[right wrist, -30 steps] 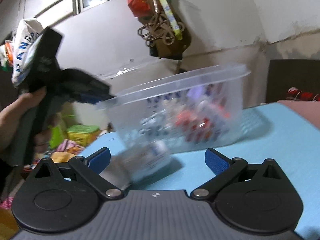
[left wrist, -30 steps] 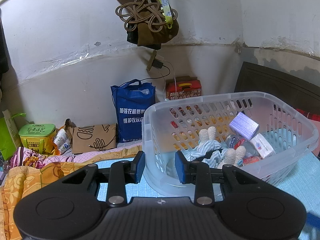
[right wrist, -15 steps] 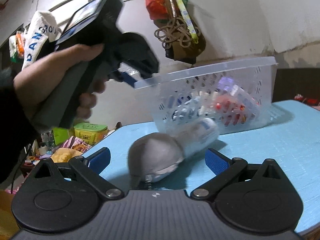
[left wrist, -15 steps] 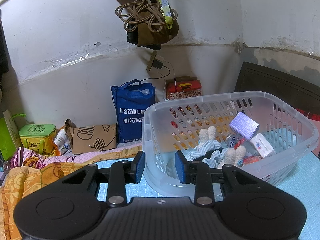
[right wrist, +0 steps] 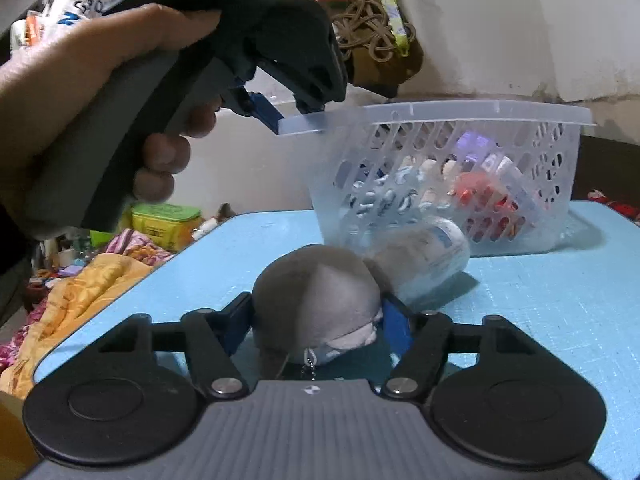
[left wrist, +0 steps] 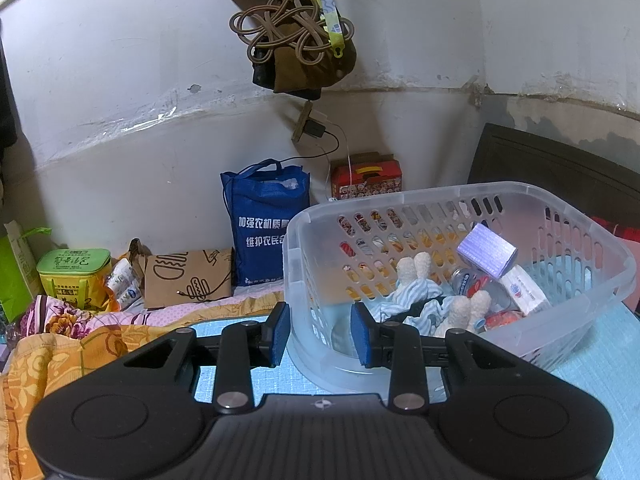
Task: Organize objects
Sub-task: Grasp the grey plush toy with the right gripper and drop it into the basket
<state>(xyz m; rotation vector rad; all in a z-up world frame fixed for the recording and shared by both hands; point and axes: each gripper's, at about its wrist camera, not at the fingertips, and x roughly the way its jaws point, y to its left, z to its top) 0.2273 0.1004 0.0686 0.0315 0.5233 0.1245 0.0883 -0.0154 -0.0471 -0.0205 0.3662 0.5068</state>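
A clear plastic basket (left wrist: 600,280) stands on the blue table (right wrist: 540,320). It holds a purple box (left wrist: 486,250), a striped cloth doll (left wrist: 416,296) and small packets. My left gripper (left wrist: 320,332) is shut on the basket's near corner wall, and the right wrist view shows it at the rim (right wrist: 298,118) in a person's hand. A grey plush toy (right wrist: 316,292) lies on the table before the basket. My right gripper (right wrist: 316,322) is closing on it, and both pads touch its sides. A white bottle (right wrist: 432,256) lies just behind the toy.
Beyond the table's far edge, against the wall, stand a blue bag (left wrist: 266,224), a brown paper bag (left wrist: 188,280), a green tin (left wrist: 74,272) and a red box (left wrist: 366,178). An orange blanket (right wrist: 92,284) lies left of the table. Cords and bags (left wrist: 292,28) hang overhead.
My right gripper has come up to the grey plush toy and its wide jaws have closed in around it. The left gripper and the basket have not moved.
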